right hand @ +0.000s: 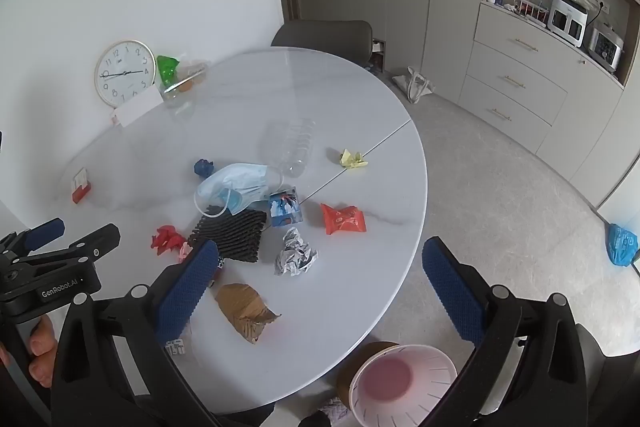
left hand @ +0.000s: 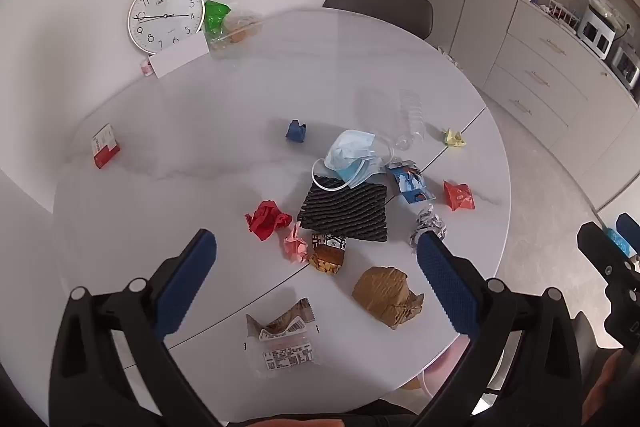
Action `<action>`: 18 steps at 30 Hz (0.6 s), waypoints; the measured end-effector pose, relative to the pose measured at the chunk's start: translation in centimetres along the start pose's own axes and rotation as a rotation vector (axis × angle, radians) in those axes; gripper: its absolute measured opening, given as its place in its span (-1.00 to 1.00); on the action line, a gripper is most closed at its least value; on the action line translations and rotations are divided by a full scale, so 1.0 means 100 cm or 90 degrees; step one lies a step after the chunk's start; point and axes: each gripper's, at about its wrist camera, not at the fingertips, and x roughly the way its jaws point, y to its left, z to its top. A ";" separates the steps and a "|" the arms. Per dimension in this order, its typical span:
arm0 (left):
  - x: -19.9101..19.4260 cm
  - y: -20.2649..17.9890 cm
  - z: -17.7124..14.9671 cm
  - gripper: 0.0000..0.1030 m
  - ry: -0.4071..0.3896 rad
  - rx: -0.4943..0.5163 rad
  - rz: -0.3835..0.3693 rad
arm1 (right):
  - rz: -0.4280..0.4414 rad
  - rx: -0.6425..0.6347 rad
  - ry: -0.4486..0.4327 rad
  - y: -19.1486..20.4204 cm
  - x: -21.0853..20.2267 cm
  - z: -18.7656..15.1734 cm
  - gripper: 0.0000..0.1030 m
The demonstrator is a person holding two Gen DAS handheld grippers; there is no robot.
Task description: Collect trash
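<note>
— On the round white table [left hand: 240, 115], where is the trash found?
— Mid-table: a clear bottle [right hand: 294, 147] is laid flat, its mouth turned toward the face mask [left hand: 352, 157].
— And the grippers?
— Both the left gripper [left hand: 316, 247] and right gripper [right hand: 320, 255] are spread wide, nothing held. The pink bin [right hand: 400, 383] is seen only in the right view.
</note>
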 end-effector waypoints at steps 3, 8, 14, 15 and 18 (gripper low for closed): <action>0.000 0.000 0.000 0.87 0.001 0.000 0.000 | 0.000 0.000 0.002 0.000 0.000 0.000 0.97; 0.000 0.000 0.000 0.87 0.003 0.001 -0.002 | 0.000 0.000 0.002 0.000 0.001 0.000 0.97; 0.004 0.001 -0.001 0.87 0.005 0.001 -0.001 | -0.001 -0.001 0.004 0.001 0.002 0.001 0.97; 0.003 0.000 -0.001 0.87 0.005 0.002 0.001 | -0.001 -0.001 0.003 0.001 0.002 0.001 0.97; 0.003 0.000 -0.002 0.87 0.007 0.000 -0.001 | -0.002 -0.001 0.004 0.001 0.002 0.001 0.97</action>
